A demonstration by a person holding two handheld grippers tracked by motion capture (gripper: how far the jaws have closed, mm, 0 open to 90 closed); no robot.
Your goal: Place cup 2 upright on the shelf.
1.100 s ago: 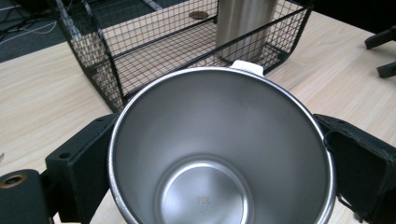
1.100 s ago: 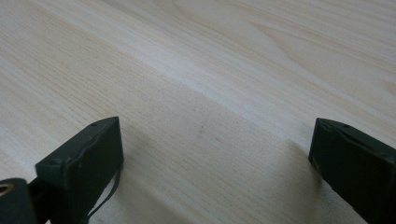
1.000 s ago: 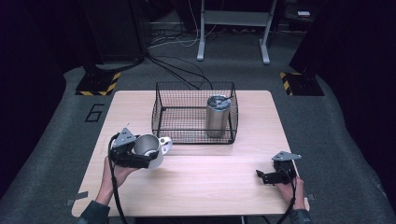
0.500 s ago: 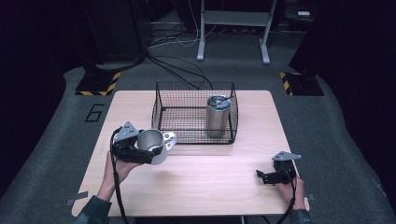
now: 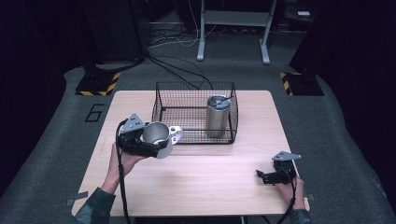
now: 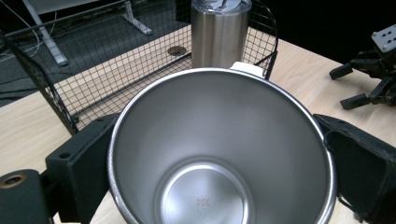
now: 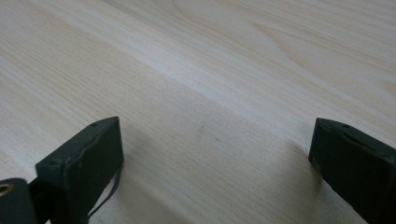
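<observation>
A: Steel, shiny and empty. That cup sits clamped between the two black jaws of the left hand-held gripper, mouth tipped back toward the person, lifted just off the bench at the near left.

B: And the right hand-held gripper?

A: Parked low at the near right corner, jaws spread wide with bare wood between them, holding nothing. It looks well out of the way.

B: So where does the cup look headed?

A: My read is the wire basket, just beyond it. There is already a lidded tumbler standing upright in the basket's right half, so the left half is the free ground.

B: What makes that go cleanly?

A: Height first. The basket wall stands taller than the cup's present line, so I'd raise it clear of the top wire before going forward. Then level it out; tilted like this it would land on its edge and roll. Come down on the left side, well apart from the tumbler, and let the base touch the mesh floor before the jaws ease apart.

B: Any catch?

A: Smooth metal in a side squeeze can slip, so a slow, steady carry is the safer bet.
</observation>
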